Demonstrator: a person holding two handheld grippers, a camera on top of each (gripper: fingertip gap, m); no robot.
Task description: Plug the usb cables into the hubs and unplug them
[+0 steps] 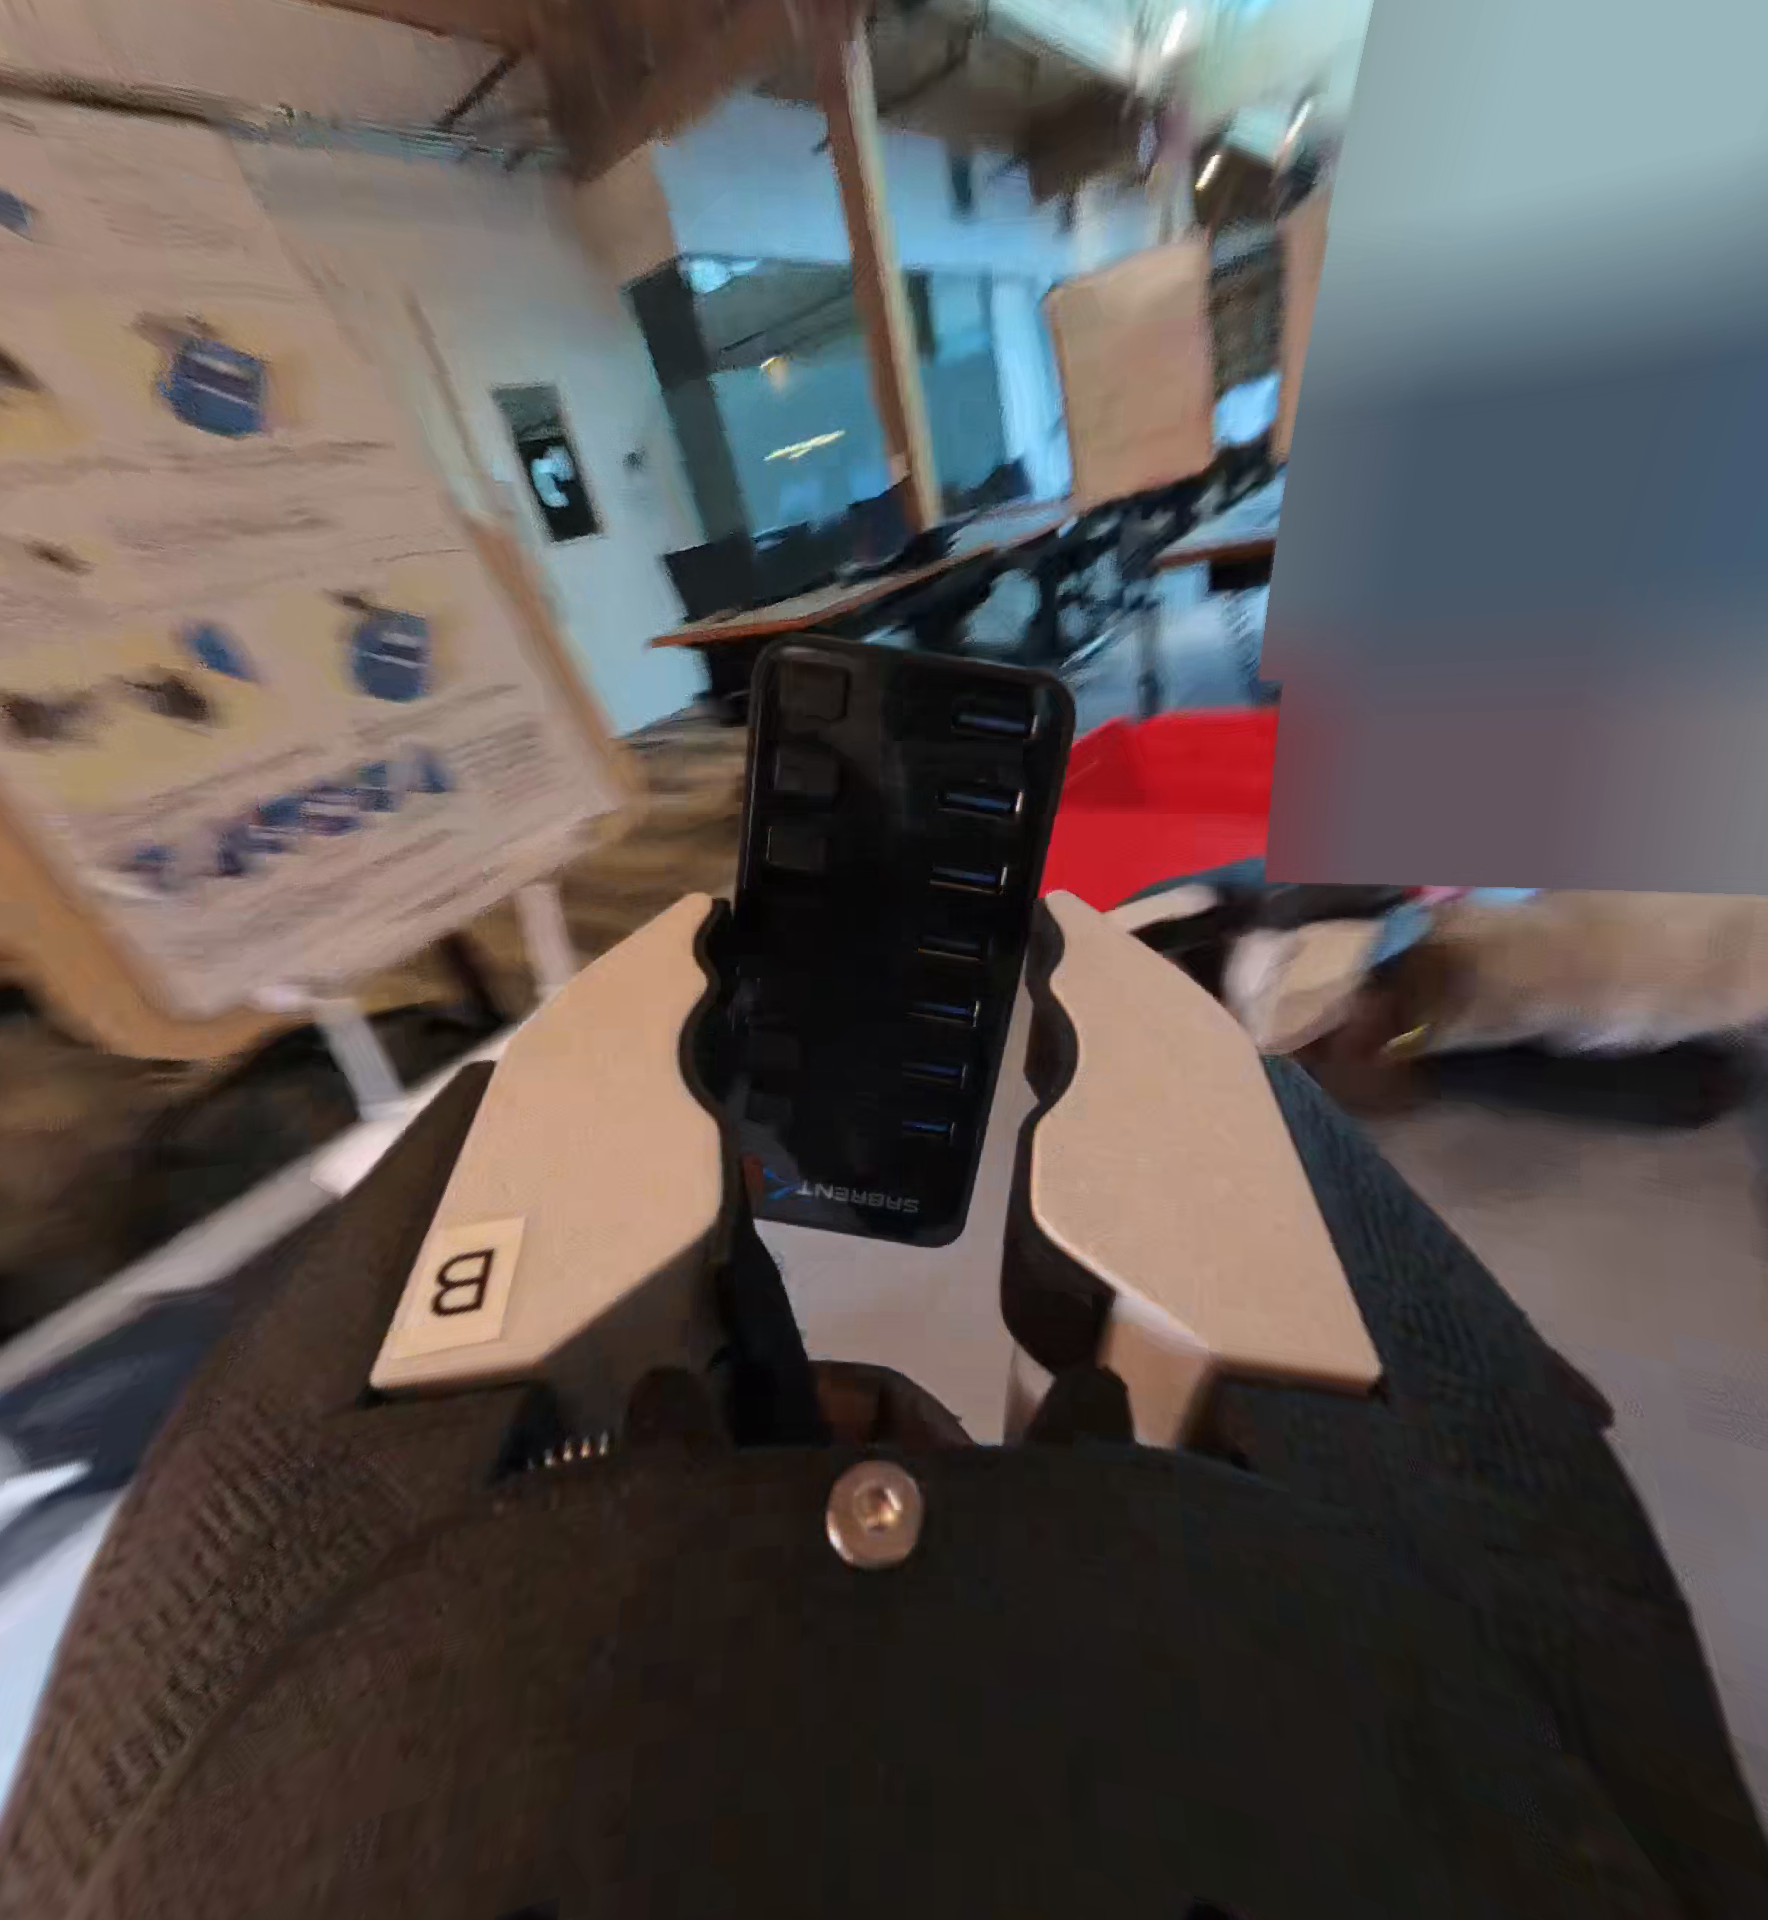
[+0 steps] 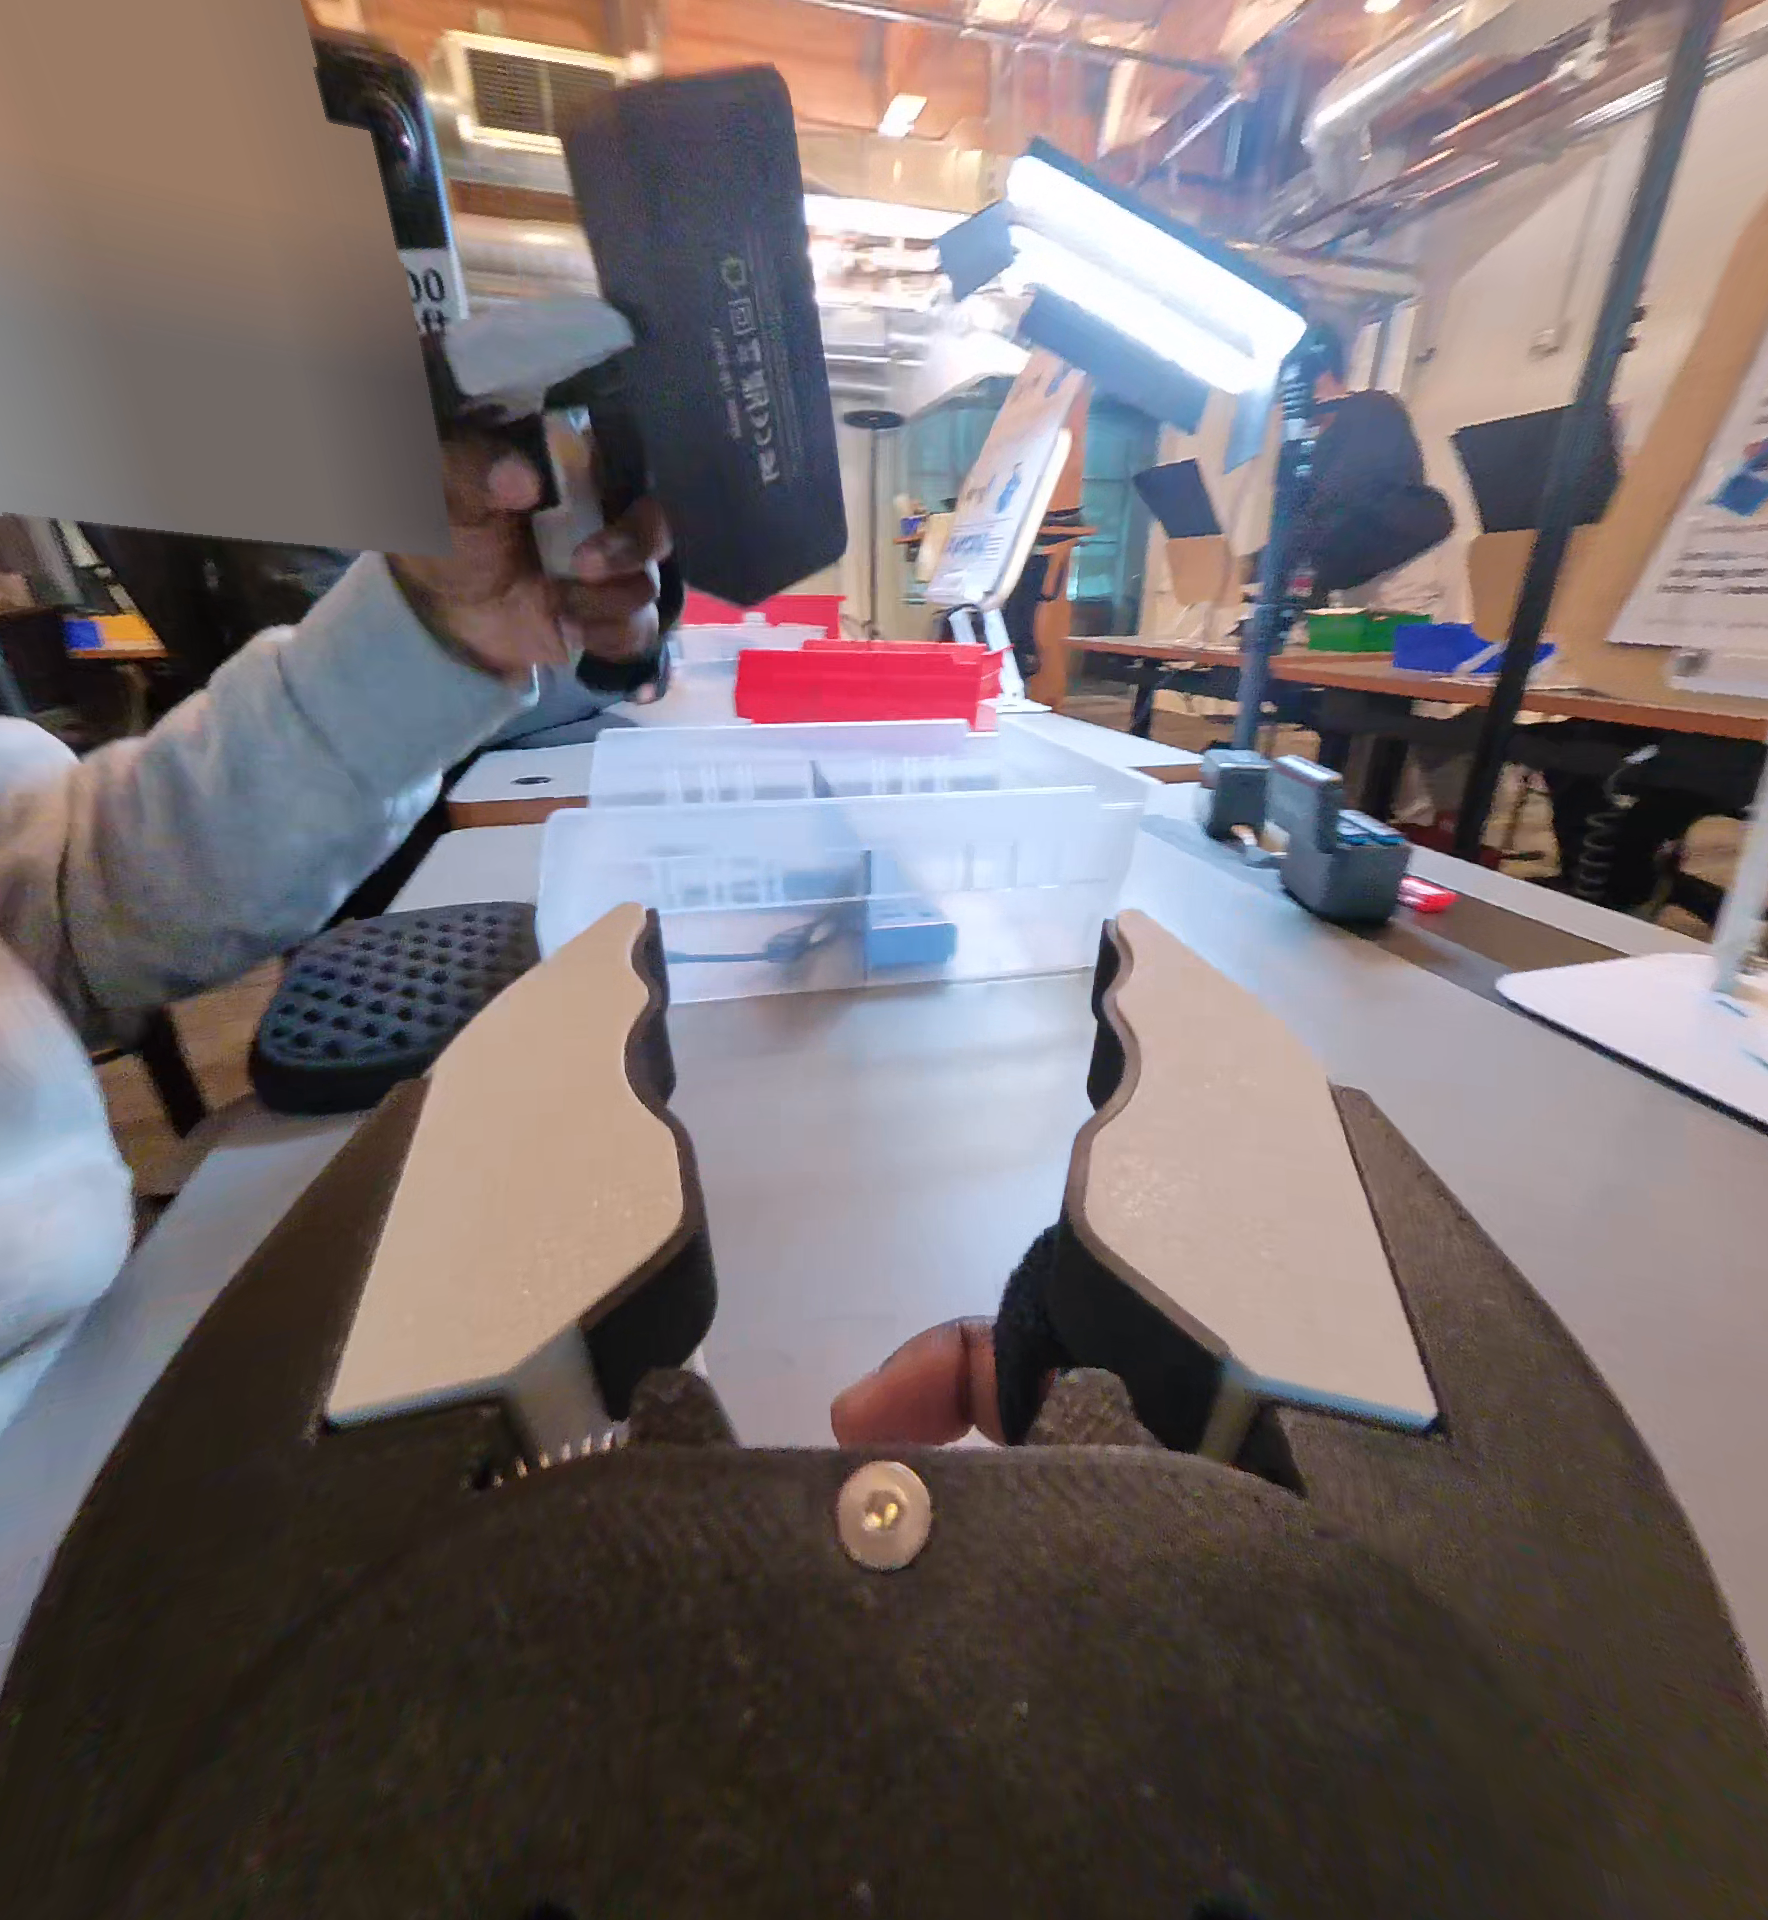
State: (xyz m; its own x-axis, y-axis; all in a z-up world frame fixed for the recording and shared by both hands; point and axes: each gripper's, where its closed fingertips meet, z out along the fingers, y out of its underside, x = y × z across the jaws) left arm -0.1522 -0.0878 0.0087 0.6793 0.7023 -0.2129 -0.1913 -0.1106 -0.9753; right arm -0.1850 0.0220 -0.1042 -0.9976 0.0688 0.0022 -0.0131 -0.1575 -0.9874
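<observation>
left view's room motion-blurred; clear bin [image 2: 838, 904] contents indistinct through frosted walls.

The left gripper [image 1: 875, 935] clamps the USB hub [image 1: 895, 935] between its fingers, raised well above the table [image 2: 911, 1122], up and to the left of the right gripper [image 2: 880, 935]. The right gripper hovers over the table, jaws apart, nothing between them. Just ahead of it a clear bin [image 2: 1067, 862] stands on the table with a cable [image 2: 755, 951] inside. Behind that stands a second clear bin [image 2: 786, 743], then a red bin [image 2: 859, 681]. A perforated pad [image 2: 392, 997] lies left of the right gripper.
</observation>
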